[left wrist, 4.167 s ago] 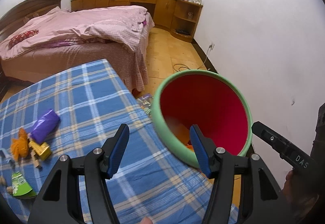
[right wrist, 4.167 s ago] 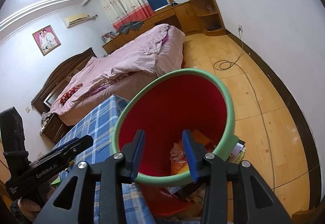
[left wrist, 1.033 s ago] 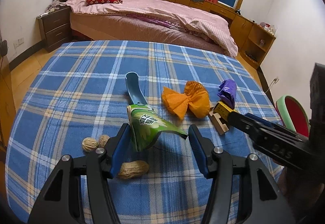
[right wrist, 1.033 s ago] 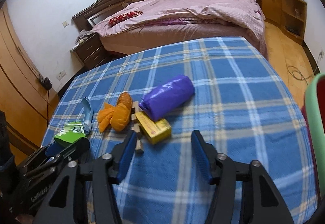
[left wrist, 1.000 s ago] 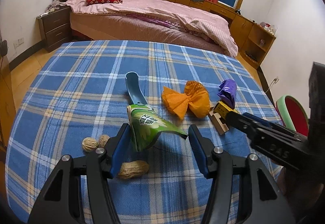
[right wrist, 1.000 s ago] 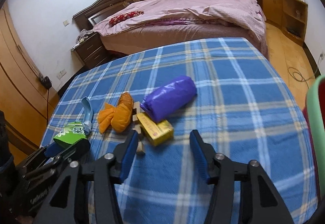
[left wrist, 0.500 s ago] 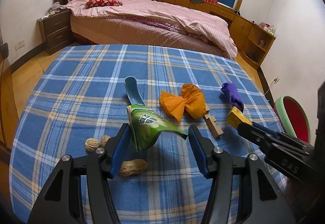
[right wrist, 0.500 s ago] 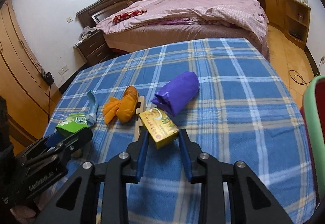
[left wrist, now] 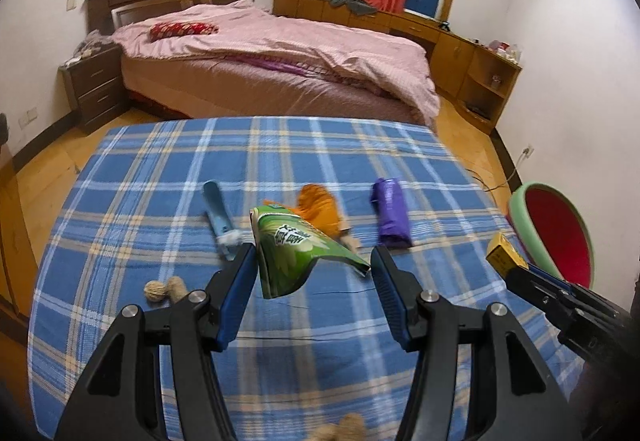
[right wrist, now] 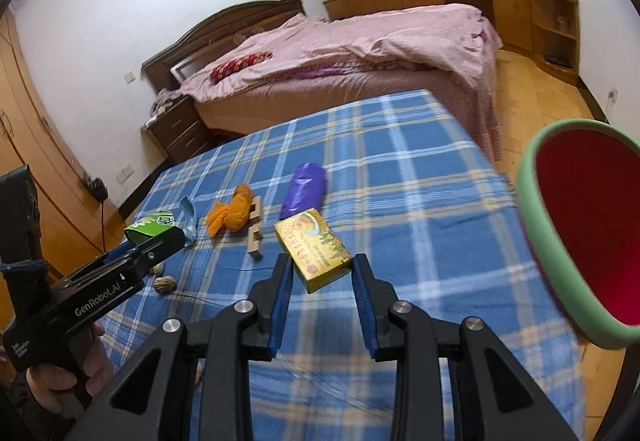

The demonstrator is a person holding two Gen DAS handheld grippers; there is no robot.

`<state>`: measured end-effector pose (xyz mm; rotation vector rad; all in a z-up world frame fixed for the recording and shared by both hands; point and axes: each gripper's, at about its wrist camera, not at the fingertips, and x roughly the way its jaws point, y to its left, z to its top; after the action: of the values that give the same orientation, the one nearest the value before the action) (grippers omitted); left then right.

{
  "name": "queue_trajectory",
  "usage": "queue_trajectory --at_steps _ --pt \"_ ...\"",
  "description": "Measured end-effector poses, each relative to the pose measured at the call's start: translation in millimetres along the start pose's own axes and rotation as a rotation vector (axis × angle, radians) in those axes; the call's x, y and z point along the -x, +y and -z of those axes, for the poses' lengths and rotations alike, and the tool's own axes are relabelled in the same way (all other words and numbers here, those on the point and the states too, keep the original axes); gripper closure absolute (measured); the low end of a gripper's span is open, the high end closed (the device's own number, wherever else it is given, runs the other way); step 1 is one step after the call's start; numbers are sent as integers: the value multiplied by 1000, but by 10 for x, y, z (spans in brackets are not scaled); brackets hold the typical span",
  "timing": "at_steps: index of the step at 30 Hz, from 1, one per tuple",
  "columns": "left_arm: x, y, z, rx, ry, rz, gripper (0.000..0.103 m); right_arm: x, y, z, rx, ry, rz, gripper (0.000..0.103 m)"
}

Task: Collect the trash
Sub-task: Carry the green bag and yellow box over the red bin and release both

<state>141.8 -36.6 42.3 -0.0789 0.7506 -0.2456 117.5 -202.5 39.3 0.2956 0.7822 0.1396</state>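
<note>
My left gripper (left wrist: 314,267) is shut on a green snack wrapper (left wrist: 290,245) and holds it above the blue plaid table (left wrist: 160,161). My right gripper (right wrist: 322,273) is shut on a yellow box (right wrist: 314,243), lifted off the table; the box also shows in the left wrist view (left wrist: 504,255). A green bin with a red inside (right wrist: 576,225) stands off the table's right edge. A purple bag (right wrist: 304,189), an orange crumpled wrapper (right wrist: 232,215), a light blue scoop (left wrist: 218,219) and wooden blocks (right wrist: 255,229) lie on the table.
Walnuts (left wrist: 164,287) lie near the left gripper and more nuts (left wrist: 340,429) at the table's near edge. A bed with a pink cover (left wrist: 280,57) stands behind the table. Wooden cabinets (left wrist: 460,45) line the far wall.
My right gripper has closed on the yellow box and lifted it toward the bin. My left gripper has risen with the green wrapper, off the scoop.
</note>
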Motion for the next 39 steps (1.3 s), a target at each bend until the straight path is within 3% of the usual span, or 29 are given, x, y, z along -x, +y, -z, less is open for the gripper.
queue_trajectory --at_steps 20,33,39 --pt "-25 -1302 -92 -202 19 220 44 819 -1166 191 -234 -143 150 70" --pt "-331 -2281 -126 -356 37 341 44 1048 -1875 238 -348 -180 256 70" --pt "-590 -2594 -77 -393 85 378 41 1001 -2131 228 -383 -172 274 69"
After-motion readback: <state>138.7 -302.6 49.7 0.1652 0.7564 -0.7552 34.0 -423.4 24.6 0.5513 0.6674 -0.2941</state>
